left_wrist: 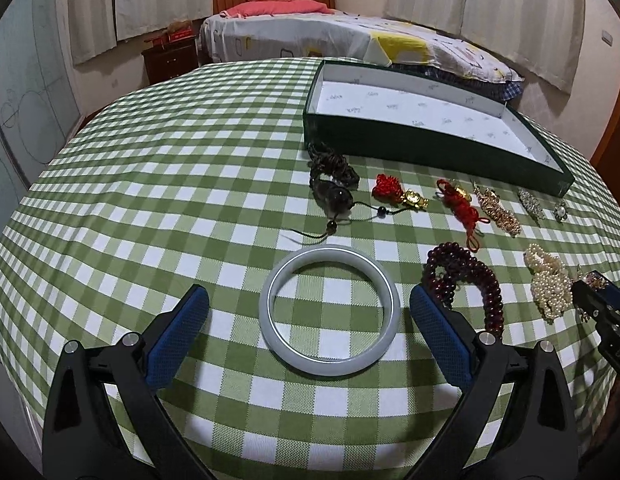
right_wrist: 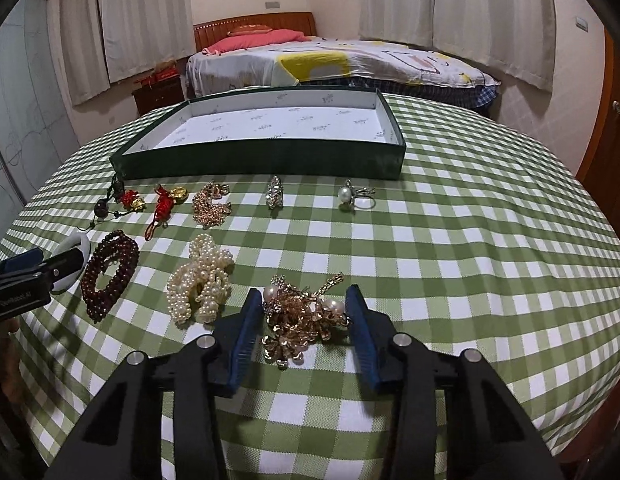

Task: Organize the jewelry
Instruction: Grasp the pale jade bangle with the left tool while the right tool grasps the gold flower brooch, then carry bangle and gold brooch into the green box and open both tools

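A pale jade bangle lies flat on the checked cloth between the open fingers of my left gripper, untouched. My right gripper is open around a gold bead and pearl ornament, fingers on either side, no visible grip. A dark green box with a white lining stands open and empty at the back; it also shows in the left wrist view. The left gripper appears at the left edge of the right wrist view.
Other jewelry lies in rows before the box: dark red bead bracelet, pearl strands, gold chain, crystal brooch, pearl ring, red knot charms, dark pendant. A bed stands behind the table.
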The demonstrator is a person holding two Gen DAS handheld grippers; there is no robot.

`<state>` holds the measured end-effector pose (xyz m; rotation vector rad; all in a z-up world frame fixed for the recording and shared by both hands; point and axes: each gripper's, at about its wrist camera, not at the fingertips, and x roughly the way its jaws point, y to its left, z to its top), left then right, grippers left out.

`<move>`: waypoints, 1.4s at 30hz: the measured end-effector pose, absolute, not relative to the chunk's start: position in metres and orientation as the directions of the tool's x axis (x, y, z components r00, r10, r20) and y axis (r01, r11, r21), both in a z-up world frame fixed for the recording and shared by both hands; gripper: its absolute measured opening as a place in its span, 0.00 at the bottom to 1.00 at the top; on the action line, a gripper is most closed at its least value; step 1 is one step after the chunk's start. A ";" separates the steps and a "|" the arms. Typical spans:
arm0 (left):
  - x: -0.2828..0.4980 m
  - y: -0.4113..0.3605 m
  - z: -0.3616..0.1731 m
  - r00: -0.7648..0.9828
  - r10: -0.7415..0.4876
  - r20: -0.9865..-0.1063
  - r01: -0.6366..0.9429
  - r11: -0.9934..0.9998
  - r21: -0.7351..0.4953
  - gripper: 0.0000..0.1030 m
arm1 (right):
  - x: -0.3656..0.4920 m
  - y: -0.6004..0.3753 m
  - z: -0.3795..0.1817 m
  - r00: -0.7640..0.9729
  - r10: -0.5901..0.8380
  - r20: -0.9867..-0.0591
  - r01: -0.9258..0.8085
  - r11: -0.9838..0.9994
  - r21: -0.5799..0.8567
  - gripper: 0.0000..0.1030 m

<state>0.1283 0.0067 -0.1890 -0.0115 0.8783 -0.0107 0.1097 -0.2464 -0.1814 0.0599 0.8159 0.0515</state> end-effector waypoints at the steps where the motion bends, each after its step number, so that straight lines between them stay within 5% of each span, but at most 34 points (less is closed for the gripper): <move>1: 0.129 0.007 -0.190 0.633 -0.013 -0.774 0.004 1.000 -0.014 0.95 | 0.110 -0.247 -0.181 0.684 0.071 -0.726 -0.023 0.997 0.075 0.42; 14: 0.130 0.008 -0.195 0.644 -0.009 -0.765 0.014 1.000 0.000 0.94 | 0.110 -0.246 -0.182 0.684 0.071 -0.726 -0.023 0.997 0.076 0.42; 18: 0.122 0.004 -0.191 0.664 -0.034 -0.747 0.048 0.999 -0.002 0.68 | 0.110 -0.246 -0.182 0.684 0.072 -0.726 -0.023 0.997 0.078 0.42; 42: 0.114 0.003 -0.158 0.729 -0.033 -0.683 0.037 0.999 -0.009 0.67 | 0.108 -0.247 -0.155 0.738 0.084 -0.670 -0.029 0.995 0.094 0.42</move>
